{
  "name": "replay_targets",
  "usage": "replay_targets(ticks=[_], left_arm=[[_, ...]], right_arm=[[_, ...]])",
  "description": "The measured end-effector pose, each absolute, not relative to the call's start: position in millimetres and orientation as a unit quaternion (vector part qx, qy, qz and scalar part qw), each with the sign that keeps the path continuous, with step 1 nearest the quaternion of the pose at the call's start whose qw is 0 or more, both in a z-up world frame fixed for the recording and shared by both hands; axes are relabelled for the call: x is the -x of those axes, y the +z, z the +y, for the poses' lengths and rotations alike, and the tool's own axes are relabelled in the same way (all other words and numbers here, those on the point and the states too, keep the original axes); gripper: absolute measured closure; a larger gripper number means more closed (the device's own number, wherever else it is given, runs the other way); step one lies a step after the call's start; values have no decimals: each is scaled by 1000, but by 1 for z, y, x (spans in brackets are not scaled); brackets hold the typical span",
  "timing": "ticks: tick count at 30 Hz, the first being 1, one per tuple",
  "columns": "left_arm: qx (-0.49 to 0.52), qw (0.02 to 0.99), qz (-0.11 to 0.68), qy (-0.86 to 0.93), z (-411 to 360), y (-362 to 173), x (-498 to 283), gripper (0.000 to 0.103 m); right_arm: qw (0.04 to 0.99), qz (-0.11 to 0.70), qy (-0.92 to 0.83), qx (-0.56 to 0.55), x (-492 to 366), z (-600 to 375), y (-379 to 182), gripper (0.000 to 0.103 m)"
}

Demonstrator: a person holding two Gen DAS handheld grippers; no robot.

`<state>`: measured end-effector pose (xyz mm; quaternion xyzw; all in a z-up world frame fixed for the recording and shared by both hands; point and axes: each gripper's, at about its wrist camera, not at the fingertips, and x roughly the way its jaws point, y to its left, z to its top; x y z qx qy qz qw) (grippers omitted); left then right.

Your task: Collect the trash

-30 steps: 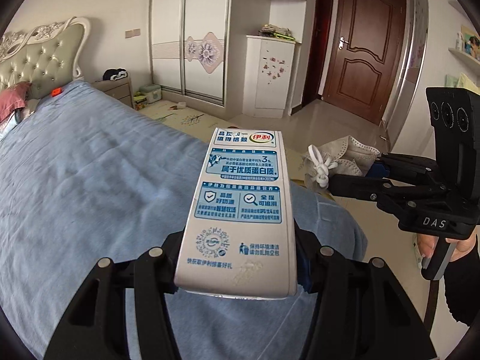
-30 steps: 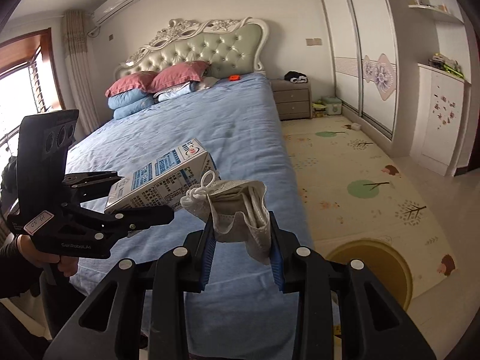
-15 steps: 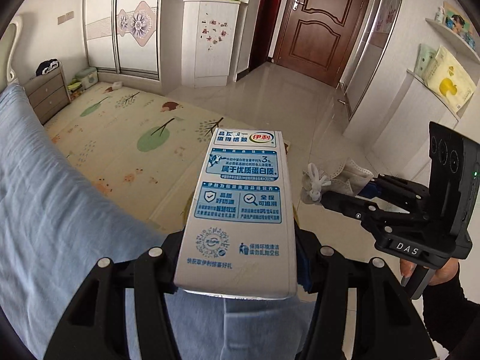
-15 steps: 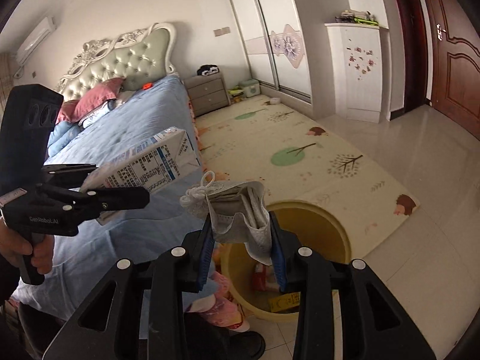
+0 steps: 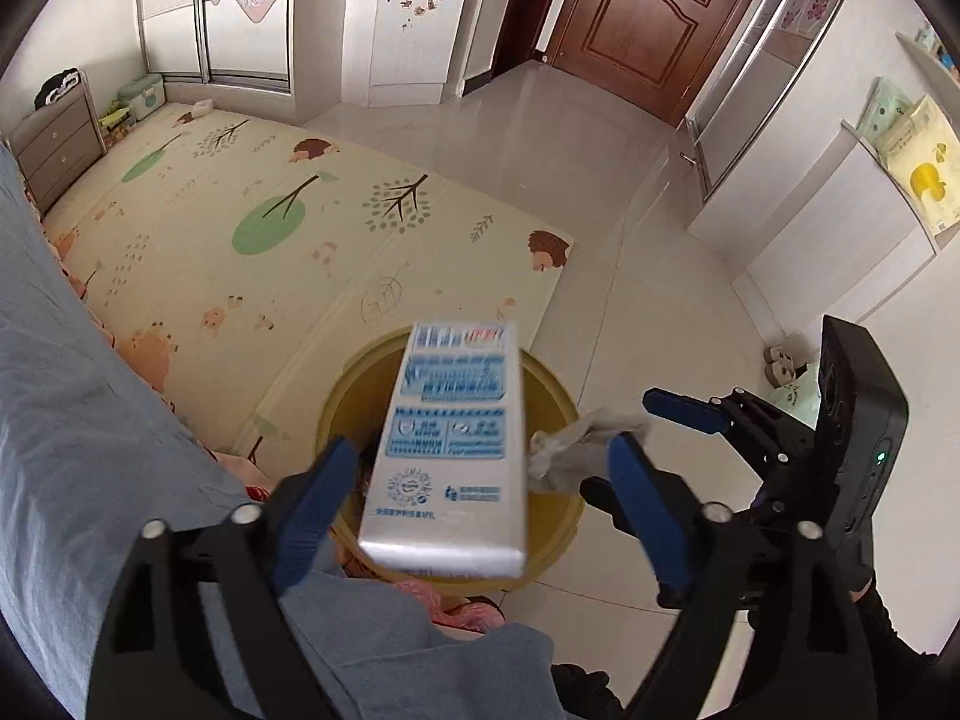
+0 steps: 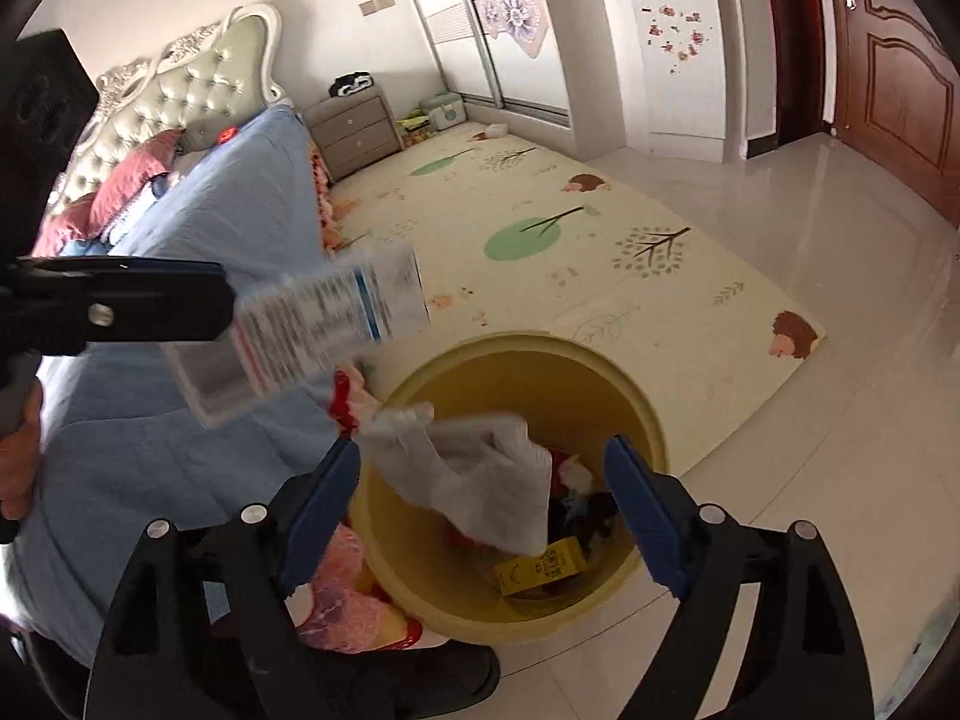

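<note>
My left gripper (image 5: 480, 498) is open, its blue pads spread wide. The blue-and-white milk carton (image 5: 450, 450) hangs free between them, blurred, over the yellow trash bin (image 5: 336, 414). It also shows in the right wrist view (image 6: 312, 324), blurred, beside the left gripper's finger (image 6: 114, 306). My right gripper (image 6: 486, 510) is open too. The crumpled white face mask (image 6: 474, 480) is loose between its pads, above the yellow bin (image 6: 624, 390), which holds other trash. The mask (image 5: 576, 444) and right gripper (image 5: 660, 438) also show in the left wrist view.
The blue-covered bed (image 6: 198, 252) lies to the left of the bin. A patterned play mat (image 5: 270, 228) covers the floor beyond it, with tiled floor (image 5: 660, 330) to the right. A bedside drawer unit (image 6: 354, 132) and wardrobes (image 6: 510, 24) stand at the back.
Both grippers swung from over the bed to above the yellow bin and opened. The carton and the mask, held before, are now loose and blurred over the bin.
</note>
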<state>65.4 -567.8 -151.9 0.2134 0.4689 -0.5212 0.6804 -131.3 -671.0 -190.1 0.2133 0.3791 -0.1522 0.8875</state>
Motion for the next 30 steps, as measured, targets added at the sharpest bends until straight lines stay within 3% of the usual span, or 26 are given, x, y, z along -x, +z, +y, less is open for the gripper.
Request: replay_targets(ticks=[9,30], left_arm=[[-252,675,469,-511,-571,-160,-54,8],[-208,735,392,-512,-508,-102,-43,8]], right_arm=[[861,392,-121,-301,143,-681,-216,26],[897,351,-132,-235,150,-638,-141,26]])
